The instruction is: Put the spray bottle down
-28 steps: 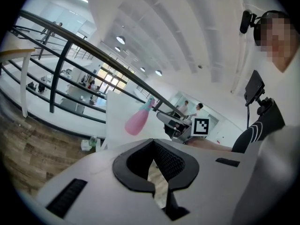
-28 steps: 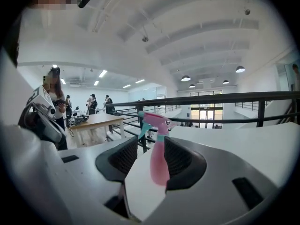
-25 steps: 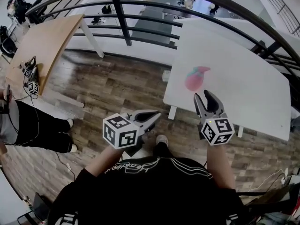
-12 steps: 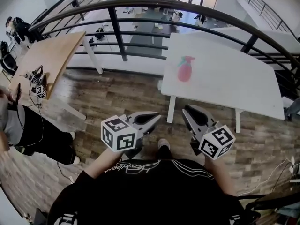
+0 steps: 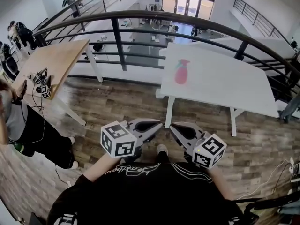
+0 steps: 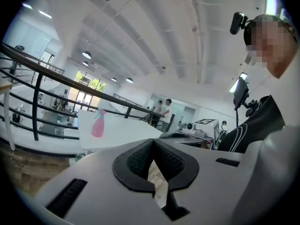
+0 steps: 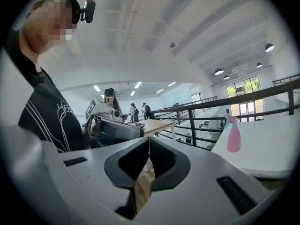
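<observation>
Head view | spray bottle on table | left gripper seemingly together | right gripper just closed, empty

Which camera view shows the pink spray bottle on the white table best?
The right gripper view: the pink spray bottle stands upright in side profile, nozzle and body both clear, on the white table. The head view shows the bottle from steeply above, foreshortened. The left gripper view shows the bottle smaller and blurrier.

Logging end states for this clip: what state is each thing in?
Bottle: upright on the table, apart from both tools.
Left tool: shut, nothing between its jaws.
Right tool: shut, jaws just closed, nothing between them.
</observation>
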A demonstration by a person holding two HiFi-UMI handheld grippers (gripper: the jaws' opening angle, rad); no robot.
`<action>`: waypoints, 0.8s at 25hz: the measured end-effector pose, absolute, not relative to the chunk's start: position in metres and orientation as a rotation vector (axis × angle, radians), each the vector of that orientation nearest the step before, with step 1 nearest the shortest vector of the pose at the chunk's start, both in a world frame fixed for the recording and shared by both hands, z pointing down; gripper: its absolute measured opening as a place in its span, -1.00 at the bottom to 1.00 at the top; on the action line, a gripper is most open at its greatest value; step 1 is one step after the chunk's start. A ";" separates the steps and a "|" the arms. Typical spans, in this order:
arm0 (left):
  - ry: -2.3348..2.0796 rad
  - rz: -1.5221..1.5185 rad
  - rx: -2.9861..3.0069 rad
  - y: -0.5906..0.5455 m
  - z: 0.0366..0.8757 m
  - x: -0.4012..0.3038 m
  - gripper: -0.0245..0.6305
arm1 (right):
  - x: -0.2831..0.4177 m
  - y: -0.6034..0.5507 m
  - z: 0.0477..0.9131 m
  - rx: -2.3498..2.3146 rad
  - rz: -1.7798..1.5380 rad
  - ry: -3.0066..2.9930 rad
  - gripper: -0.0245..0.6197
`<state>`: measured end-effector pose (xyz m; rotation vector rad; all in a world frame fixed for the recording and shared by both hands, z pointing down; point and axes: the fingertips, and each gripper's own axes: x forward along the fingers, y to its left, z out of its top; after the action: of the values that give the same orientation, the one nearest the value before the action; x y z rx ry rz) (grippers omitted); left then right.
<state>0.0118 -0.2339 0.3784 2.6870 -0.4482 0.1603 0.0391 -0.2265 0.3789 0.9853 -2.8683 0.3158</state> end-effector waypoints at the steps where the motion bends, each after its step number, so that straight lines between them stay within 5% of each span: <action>1: -0.448 0.158 2.692 -0.230 0.377 0.011 -0.90 | 0.037 -0.222 0.378 0.976 0.325 -2.876 -0.87; 20: -0.318 0.207 2.738 -0.190 0.376 0.031 -0.90 | 0.065 -0.192 0.379 1.154 0.390 -2.810 -0.87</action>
<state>0.0313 -0.1899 0.3758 2.7381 -0.3182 0.2067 0.0646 -0.1919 0.3786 1.1537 -2.8103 0.3897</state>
